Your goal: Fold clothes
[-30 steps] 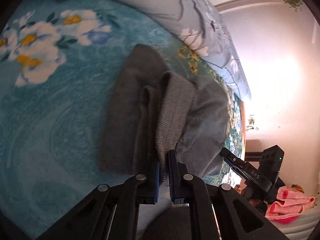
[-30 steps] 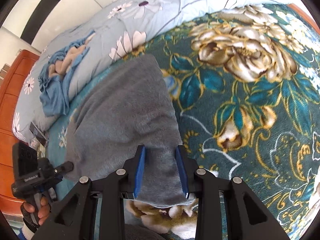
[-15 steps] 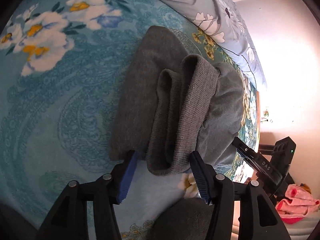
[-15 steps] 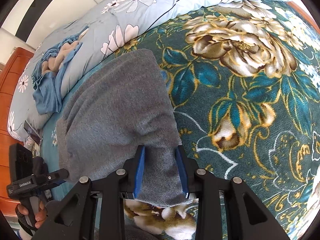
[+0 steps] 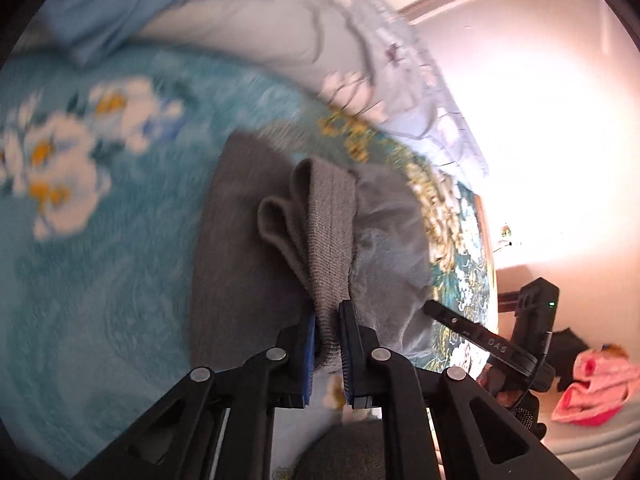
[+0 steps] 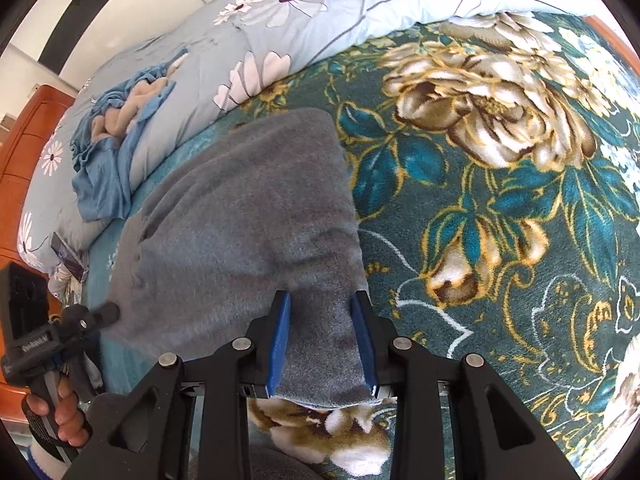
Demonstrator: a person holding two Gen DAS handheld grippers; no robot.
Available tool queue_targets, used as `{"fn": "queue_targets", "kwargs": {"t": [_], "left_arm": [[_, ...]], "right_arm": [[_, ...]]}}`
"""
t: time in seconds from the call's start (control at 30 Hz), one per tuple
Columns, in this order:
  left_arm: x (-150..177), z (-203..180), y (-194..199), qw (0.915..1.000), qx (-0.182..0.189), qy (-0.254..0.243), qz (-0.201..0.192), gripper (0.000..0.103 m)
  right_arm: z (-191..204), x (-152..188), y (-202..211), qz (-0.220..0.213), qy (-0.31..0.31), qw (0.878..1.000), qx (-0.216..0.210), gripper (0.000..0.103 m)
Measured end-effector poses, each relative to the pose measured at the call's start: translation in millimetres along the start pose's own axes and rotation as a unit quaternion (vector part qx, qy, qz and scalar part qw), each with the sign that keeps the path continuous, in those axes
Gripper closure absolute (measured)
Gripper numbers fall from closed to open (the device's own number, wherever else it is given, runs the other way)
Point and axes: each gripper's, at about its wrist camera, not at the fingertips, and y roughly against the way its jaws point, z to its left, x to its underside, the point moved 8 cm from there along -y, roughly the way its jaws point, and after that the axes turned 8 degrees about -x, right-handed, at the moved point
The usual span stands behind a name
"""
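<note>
Left gripper (image 5: 328,344) clamped on ribbed cuff (image 5: 326,236) of grey sweater (image 6: 248,216), sweater spread ahead of it on floral blanket (image 5: 100,280). Right gripper (image 6: 322,340) has its 2 fingers around the sweater's near edge, gripping it, blanket (image 6: 500,220) to its right

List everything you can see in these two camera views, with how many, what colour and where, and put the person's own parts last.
grey garment: one, grey, lying on the blanket, its ribbed band bunched up.
floral blanket: one, teal with gold and white flowers, under the garment.
quilt: one, pale blue with white daisies, at the far side.
blue cloth: one, blue, crumpled on the quilt.
pink cloth: one, pink, low right in the left view.
left gripper: black, blue pads, clamped on the ribbed band.
right gripper: black, blue pads, around the garment's near edge.
hand: one, gripping the left handle.
</note>
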Motion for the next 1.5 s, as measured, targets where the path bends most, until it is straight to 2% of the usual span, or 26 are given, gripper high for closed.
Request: {"fn": "queue_targets", "kwargs": {"t": [0.1, 0.2, 0.33, 0.5, 0.53, 0.67, 0.8, 0.83, 0.97, 1.07, 1.17, 1.37, 1.5], "left_arm": [[-14, -9, 22, 0.9991, -0.005, -0.033, -0.028, 0.092], [-21, -8, 26, 0.998, -0.016, -0.039, -0.047, 0.092], [-9, 38, -10, 0.9985, -0.051, 0.015, -0.013, 0.092], [11, 83, -41, 0.9937, -0.055, 0.095, 0.024, 0.09], [13, 85, -45, 0.9932, -0.062, 0.095, 0.028, 0.089], [14, 80, -39, 0.9939, -0.073, 0.076, 0.032, 0.084], [0, 62, -1, 0.9921, -0.12, 0.035, -0.006, 0.083], [-5, 51, 2, 0.9925, -0.12, 0.019, -0.013, 0.082], [-25, 7, -1, 0.9931, -0.107, -0.039, -0.027, 0.073], [-27, -5, -30, 0.9897, -0.124, -0.072, -0.003, 0.072], [-21, 8, -53, 0.9878, -0.139, -0.066, 0.022, 0.072], [-17, 28, -80, 0.9879, -0.143, -0.043, 0.044, 0.072], [-17, 24, -67, 0.9896, -0.133, -0.038, 0.041, 0.072]], "right_arm": [[11, -7, 9, -0.013, 0.015, 1.0, -0.013, 0.07], [20, -12, 12, -0.021, 0.027, 0.999, -0.022, 0.07], [17, -8, -1, -0.003, 0.024, 0.999, -0.022, 0.07], [11, 0, -12, 0.011, 0.009, 0.999, -0.032, 0.061], [12, 0, -12, 0.012, 0.008, 0.999, -0.035, 0.061], [20, -4, -2, 0.01, 0.035, 0.999, -0.03, 0.061], [38, -22, 14, -0.01, 0.072, 0.996, -0.042, 0.061], [42, -28, 13, -0.011, 0.081, 0.996, -0.041, 0.061], [59, -49, 1, -0.004, 0.103, 0.994, -0.046, 0.061], [67, -53, -19, 0.026, 0.117, 0.992, -0.049, 0.061], [70, -52, -33, 0.041, 0.136, 0.989, -0.032, 0.06], [55, -51, -62, 0.055, 0.094, 0.994, -0.021, 0.06], [56, -50, -62, 0.052, 0.089, 0.995, -0.014, 0.06]]}}
